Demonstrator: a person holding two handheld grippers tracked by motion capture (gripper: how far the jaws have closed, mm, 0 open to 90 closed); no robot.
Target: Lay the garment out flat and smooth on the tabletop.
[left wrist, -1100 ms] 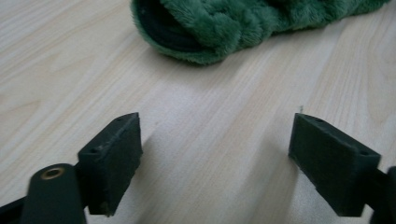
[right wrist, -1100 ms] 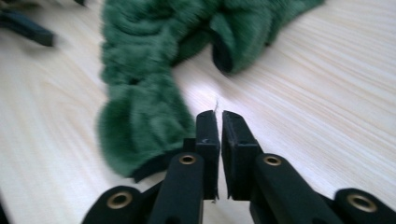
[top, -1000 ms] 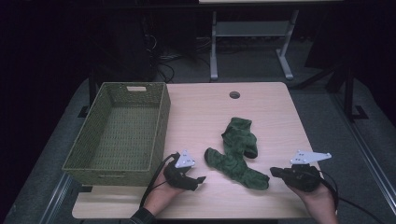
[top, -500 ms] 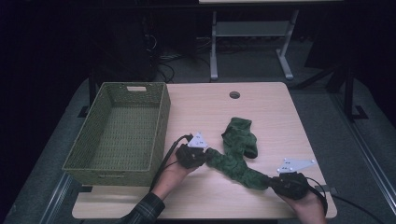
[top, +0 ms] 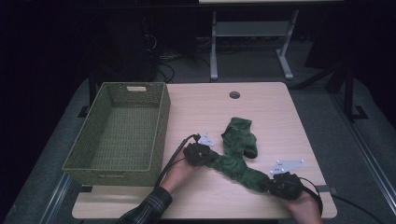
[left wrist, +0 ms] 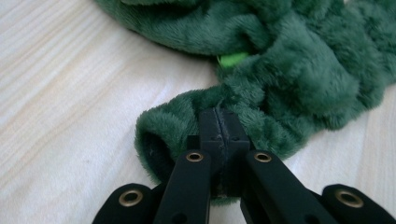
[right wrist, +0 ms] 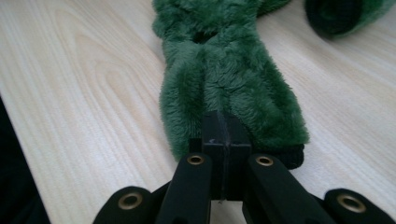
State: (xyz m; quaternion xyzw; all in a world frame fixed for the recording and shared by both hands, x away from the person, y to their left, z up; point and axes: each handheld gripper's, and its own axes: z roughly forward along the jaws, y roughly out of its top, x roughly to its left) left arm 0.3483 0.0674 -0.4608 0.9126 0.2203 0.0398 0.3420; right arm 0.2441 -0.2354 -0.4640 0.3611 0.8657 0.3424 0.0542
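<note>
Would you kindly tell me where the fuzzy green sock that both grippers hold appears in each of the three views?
High view: the sock lies stretched across the near table, between the left gripper and the right gripper.
Left gripper view: its open cuff end sits at centre, pinched in the shut jaws.
Right gripper view: its other end runs up from the shut jaws.
Shared landmark: the pale wooden table.

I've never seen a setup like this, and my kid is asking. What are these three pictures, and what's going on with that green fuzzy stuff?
A person sits at a wooden table with hand-held tongs in each hand. One camera looks down from above; the other two ride on the tongs. On the table are a woven basket and fuzzy green socks. The left tongs are shut on the open cuff of one sock, and the right tongs are shut on its other end, so it lies stretched between them.
</note>
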